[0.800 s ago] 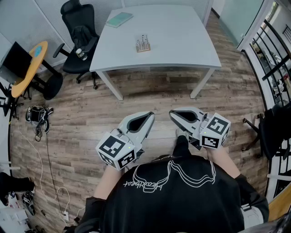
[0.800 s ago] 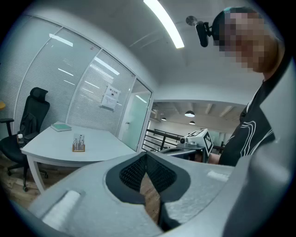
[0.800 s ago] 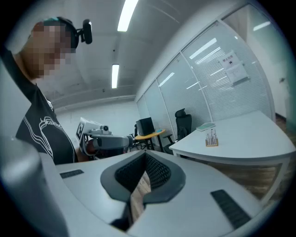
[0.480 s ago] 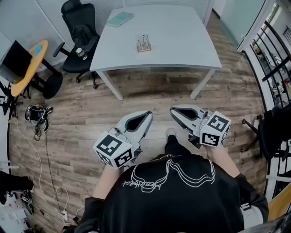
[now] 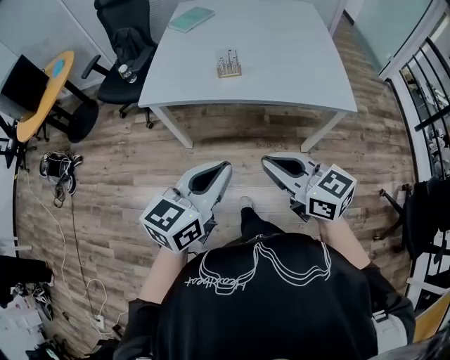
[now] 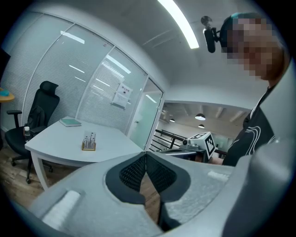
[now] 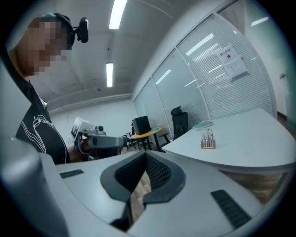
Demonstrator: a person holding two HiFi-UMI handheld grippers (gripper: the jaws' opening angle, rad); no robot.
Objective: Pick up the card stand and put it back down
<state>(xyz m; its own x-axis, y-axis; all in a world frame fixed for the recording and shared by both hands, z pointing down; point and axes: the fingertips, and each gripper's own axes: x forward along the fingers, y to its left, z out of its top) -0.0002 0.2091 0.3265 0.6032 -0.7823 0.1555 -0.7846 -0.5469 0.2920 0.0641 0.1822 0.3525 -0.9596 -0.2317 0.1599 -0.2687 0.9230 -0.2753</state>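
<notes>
Standing on the wood floor [image 5: 140, 169] well short of the white counter [image 5: 295, 77], with the task not yet begun by the look of it. Carries the left gripper [image 5: 225, 166] and the right gripper [image 5: 266, 162] low in front of the body, side by side but apart, both aimed toward the counter. Reads as a carrying posture for the walk-up rather than a reach. Holds the fingers [image 6: 132, 171] of both closed tip to tip, ribbed pads meeting, gripping nothing, with only floor visible through the gap below. Sensible for travelling, though calling for an opening before any grasp.

Finds the card stand [image 5: 228, 67] upright on the counter, toward the near half and roughly mid-width, well apart from both grippers and out of reach from here. Set clear of every edge, so probably open to an approach from the near side. Looks like a small wooden base with thin metal holders rising from it. Too small to count the holders or to tell whether any cards sit in them.

Counting:
- one card stand and one counter
- two grippers
- one teal notebook [image 5: 191, 18] near the far left corner of the counter, well apart from the stand
- one black office chair [image 5: 130, 49] beside the counter's left edge, with one small bottle [image 5: 126, 72] on its seat
- one round yellow-topped side table [image 5: 46, 102] farther left
- one tangle of cable [image 5: 60, 172] on the floor
</notes>
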